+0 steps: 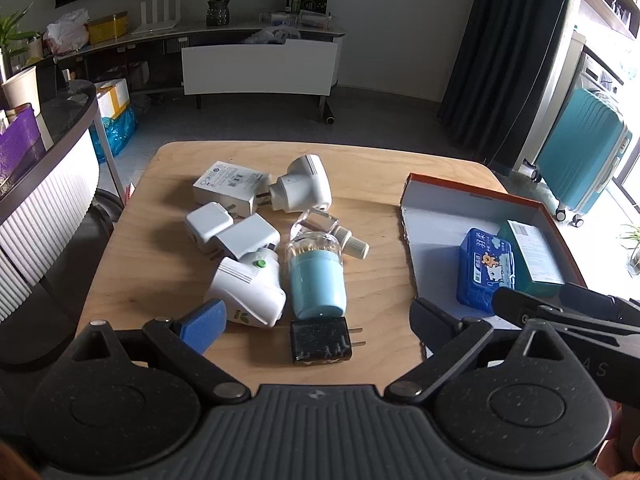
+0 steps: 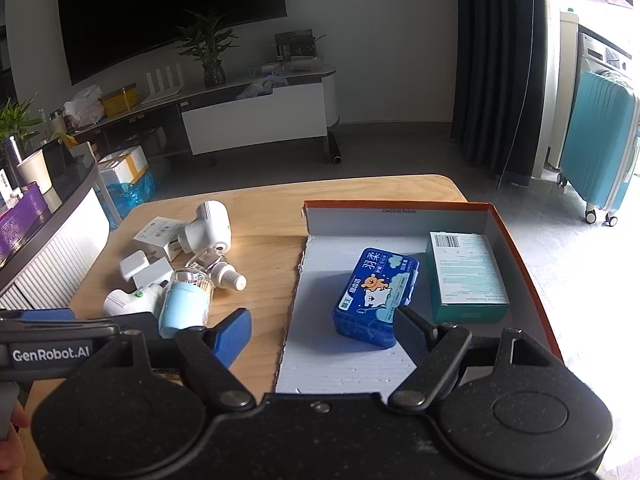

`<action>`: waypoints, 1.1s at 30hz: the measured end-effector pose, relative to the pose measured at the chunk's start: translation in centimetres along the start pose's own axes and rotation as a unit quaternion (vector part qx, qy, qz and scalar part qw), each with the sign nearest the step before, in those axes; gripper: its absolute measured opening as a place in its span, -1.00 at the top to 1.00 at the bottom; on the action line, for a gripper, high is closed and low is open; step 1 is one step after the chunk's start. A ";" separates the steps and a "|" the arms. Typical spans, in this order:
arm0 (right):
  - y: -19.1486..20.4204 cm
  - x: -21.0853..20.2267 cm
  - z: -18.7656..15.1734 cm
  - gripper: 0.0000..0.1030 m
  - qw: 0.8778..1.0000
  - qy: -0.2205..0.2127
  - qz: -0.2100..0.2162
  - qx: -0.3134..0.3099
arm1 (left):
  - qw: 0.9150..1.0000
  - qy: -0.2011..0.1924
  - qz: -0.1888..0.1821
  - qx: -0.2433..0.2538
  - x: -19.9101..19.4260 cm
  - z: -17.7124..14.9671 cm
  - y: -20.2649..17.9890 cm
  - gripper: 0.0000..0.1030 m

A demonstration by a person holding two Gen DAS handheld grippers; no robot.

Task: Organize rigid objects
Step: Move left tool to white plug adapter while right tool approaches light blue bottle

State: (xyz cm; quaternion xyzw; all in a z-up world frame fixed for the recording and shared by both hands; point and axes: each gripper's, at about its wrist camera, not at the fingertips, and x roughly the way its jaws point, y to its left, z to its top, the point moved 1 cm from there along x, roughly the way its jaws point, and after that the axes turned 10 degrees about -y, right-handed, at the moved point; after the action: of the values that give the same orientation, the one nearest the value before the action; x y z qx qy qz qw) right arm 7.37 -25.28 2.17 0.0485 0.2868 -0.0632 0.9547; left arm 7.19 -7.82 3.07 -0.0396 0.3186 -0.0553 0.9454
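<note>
A black plug (image 1: 322, 341) lies flat on the wooden tabletop (image 1: 132, 248), just ahead of the left claw (image 1: 316, 320) and between its spread fingers, touching neither; its two metal prongs point right. The left claw is wide open and holds nothing. One finger carries a blue pad (image 1: 202, 326), which sits just beside a white adapter (image 1: 248, 292) with a green button. Next to that adapter lies a pale blue holder (image 1: 316, 276) on its side, with a clear ribbed top, at the near edge of a heap of smooth white chargers (image 1: 232, 232).

To the right stands a shallow cardboard box (image 2: 520, 248) with orange outer walls, a white floor and a torn left wall. Inside it lie a glossy blue case (image 2: 376, 296) with a cartoon bear on it and a teal carton (image 2: 466, 276) with a barcode, side by side but apart. The right claw (image 2: 320, 330) hangs low over the box's near end, also wide open and empty, its dark ribbed finger (image 2: 412, 330) just beside the blue case; whether they touch cannot be told. Both claws point forward across the tabletop, close together, the left one's body showing at the edge of the right wrist view.
</note>
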 end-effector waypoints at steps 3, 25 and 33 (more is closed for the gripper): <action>0.3 0.1 -0.1 -0.78 1.000 0.002 0.003 -0.001 | 1.000 0.001 0.002 -0.003 0.0 0.0 0.4 -0.96; 3.0 1.5 -0.3 -0.78 1.000 0.015 0.023 -0.007 | 1.000 0.002 0.022 -0.018 -0.1 -0.2 3.2 -0.96; 4.0 2.1 -0.5 -0.78 0.999 0.019 0.029 -0.012 | 0.999 0.004 0.029 -0.027 -0.1 -0.3 4.3 -0.96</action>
State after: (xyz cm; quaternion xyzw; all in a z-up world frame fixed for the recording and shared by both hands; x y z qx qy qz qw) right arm 9.41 -21.41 0.82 0.0464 0.3044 -0.0307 0.9509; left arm 7.27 -3.59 2.38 -0.0557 0.3249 -0.0197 0.9439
